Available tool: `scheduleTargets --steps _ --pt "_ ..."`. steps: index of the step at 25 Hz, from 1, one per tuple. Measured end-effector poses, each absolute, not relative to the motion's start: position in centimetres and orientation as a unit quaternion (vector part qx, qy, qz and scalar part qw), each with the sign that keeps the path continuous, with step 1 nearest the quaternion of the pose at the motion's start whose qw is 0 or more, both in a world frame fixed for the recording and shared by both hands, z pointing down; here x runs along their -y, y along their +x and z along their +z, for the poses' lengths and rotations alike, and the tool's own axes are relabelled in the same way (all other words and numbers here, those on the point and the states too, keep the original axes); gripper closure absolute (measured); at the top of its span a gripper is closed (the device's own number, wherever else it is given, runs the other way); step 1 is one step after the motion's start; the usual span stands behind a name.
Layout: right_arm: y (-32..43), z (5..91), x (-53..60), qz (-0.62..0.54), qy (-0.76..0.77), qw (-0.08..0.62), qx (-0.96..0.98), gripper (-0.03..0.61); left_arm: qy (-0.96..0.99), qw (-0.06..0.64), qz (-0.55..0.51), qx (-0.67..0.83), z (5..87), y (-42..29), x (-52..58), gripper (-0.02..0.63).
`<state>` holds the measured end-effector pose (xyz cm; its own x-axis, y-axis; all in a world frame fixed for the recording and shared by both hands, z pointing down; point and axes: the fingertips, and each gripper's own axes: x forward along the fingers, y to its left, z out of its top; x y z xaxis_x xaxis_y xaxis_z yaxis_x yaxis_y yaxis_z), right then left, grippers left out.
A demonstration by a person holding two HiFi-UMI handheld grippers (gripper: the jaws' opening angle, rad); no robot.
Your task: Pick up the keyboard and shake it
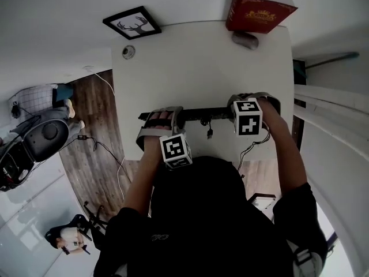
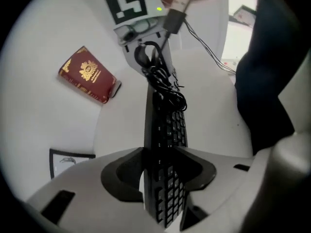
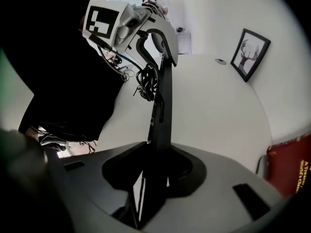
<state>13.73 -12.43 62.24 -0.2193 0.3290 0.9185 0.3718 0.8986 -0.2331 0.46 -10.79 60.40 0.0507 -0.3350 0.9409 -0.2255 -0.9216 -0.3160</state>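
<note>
Indoor room, study or small office; which of the two, cannot tell. White desk (image 1: 196, 68) pushed against a plain white wall (image 1: 57, 16). Framed antler print (image 1: 132, 22) and red book (image 1: 259, 9) propped at the back edge. Wired keyboard (image 1: 204, 114) over the desk. Wood-plank floor (image 1: 92, 105), loose cables (image 1: 109, 154) trailing across it.

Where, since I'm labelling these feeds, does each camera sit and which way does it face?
Head view: on the person's head, facing down at the table; both forearms, left claw, right claw show.
Left gripper view: on the left claw, looking along the keyboard toward the right claw.
Right gripper view: on the right claw, looking along the keyboard toward the left claw and the person's torso.
Shared by all: the keyboard.
</note>
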Motion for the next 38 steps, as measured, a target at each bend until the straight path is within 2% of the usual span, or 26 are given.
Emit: scheduleTargets --steps 10,14,16,21,24,29,38 --pt "13.5 62.5 13.6 0.019 -0.236 0.572 0.785 0.458 -0.731 0.035 -0.667 -0.140 60.9 0.3 12.1 0.439" --pt "13.4 62.6 14.9 -0.006 -0.191 0.575 0.795 0.359 -0.733 0.019 -0.666 -0.137 61.1 0.3 12.5 0.440" --pt "13.4 62.4 15.3 -0.044 -0.158 0.577 0.800 0.341 -0.737 0.006 -0.663 -0.131 61.2 0.3 12.7 0.440" --pt "13.5 60.2 16.7 -0.147 -0.060 0.569 0.807 0.344 -0.744 -0.007 -0.657 -0.117 61.5 0.1 13.1 0.440" --pt "12.7 59.8 16.3 -0.140 -0.038 0.553 0.820 0.344 -0.745 -0.013 -0.658 -0.111 61.6 0.0 13.3 0.439" --pt "13.6 63.2 16.2 -0.185 -0.077 0.600 0.774 0.356 -0.742 -0.010 -0.663 -0.103 62.0 0.2 13.8 0.435" --pt "13.8 64.7 16.0 -0.061 -0.137 0.603 0.784 0.368 -0.759 -0.074 -0.647 -0.011 63.9 0.6 14.7 0.431"
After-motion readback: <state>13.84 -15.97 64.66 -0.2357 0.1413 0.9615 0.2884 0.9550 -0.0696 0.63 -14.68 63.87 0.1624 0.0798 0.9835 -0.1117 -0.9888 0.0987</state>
